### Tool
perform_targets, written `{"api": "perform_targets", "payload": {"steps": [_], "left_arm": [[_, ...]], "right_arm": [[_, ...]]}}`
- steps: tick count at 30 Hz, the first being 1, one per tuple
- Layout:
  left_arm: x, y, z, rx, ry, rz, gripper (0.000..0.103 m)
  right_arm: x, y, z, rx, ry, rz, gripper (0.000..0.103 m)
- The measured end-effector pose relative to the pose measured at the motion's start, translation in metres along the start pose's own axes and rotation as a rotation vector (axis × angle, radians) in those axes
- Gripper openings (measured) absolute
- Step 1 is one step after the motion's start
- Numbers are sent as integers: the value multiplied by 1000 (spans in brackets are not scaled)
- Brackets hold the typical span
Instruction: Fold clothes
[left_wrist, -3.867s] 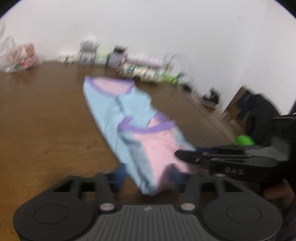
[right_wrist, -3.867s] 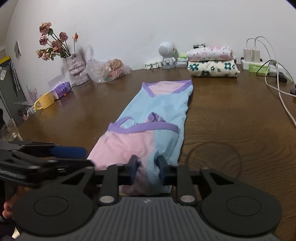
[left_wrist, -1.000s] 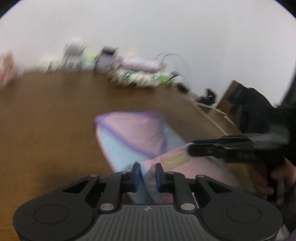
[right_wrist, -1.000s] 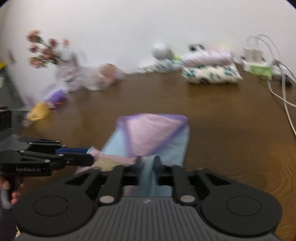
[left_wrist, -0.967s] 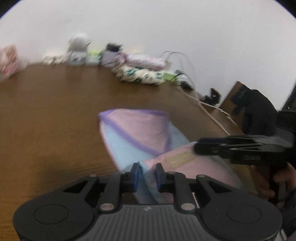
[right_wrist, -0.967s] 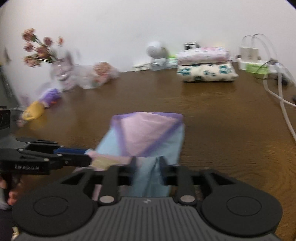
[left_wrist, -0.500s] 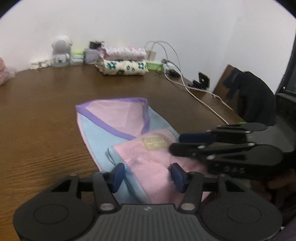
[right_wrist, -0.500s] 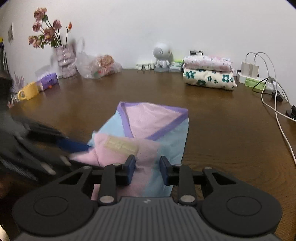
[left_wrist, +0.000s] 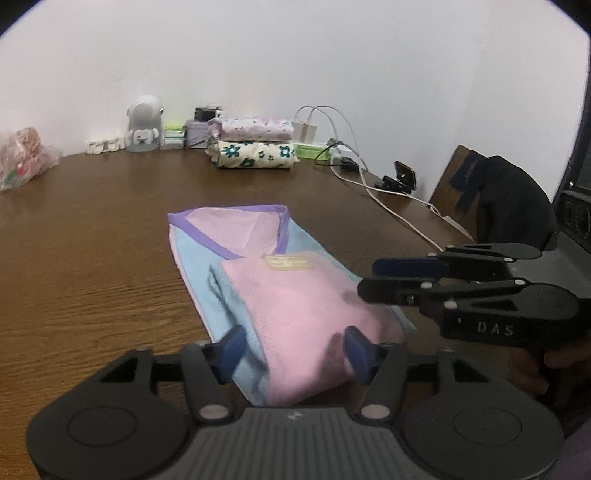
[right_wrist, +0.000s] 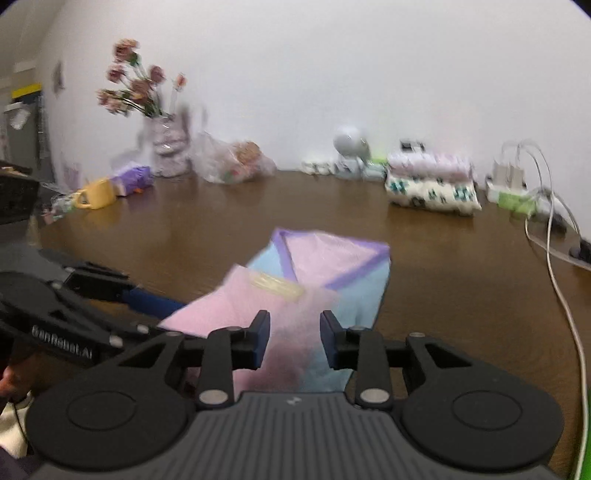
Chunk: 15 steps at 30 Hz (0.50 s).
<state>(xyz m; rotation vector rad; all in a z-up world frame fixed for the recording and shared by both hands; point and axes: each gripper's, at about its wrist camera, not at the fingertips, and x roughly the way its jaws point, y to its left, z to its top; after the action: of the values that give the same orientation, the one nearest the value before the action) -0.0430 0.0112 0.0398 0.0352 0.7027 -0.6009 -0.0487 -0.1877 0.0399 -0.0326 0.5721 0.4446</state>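
A pink and light-blue garment with purple trim lies folded over on the brown table; a yellow label shows on the top pink layer. It also shows in the right wrist view. My left gripper is open, its blue fingertips either side of the near folded edge. My right gripper is open over the near right edge of the garment. Each gripper shows in the other's view: the right gripper at the garment's right side, the left gripper at its left.
Two folded garments are stacked at the back. Beside them stand a white robot figure, chargers and white cables. A flower vase, plastic bag and yellow mug stand at the back left. A dark chair stands right.
Both grippers carried the garment's near end forward and folded it over. Then both opened and let it go. The fold now lies flat and both grippers have drawn back slightly.
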Motion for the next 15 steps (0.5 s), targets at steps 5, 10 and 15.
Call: {"api": "perform_targets", "payload": {"steps": [5, 10, 15], "left_arm": [[5, 0, 0, 72, 28, -4, 60], [-8, 29, 44, 85, -15, 31, 78], [38, 92, 103, -38, 37, 97, 67]], "right_arm": [[5, -1, -2, -10, 54, -13, 33], [-18, -18, 41, 24, 6, 0, 49], [33, -68, 99, 51, 116, -10, 53]]}}
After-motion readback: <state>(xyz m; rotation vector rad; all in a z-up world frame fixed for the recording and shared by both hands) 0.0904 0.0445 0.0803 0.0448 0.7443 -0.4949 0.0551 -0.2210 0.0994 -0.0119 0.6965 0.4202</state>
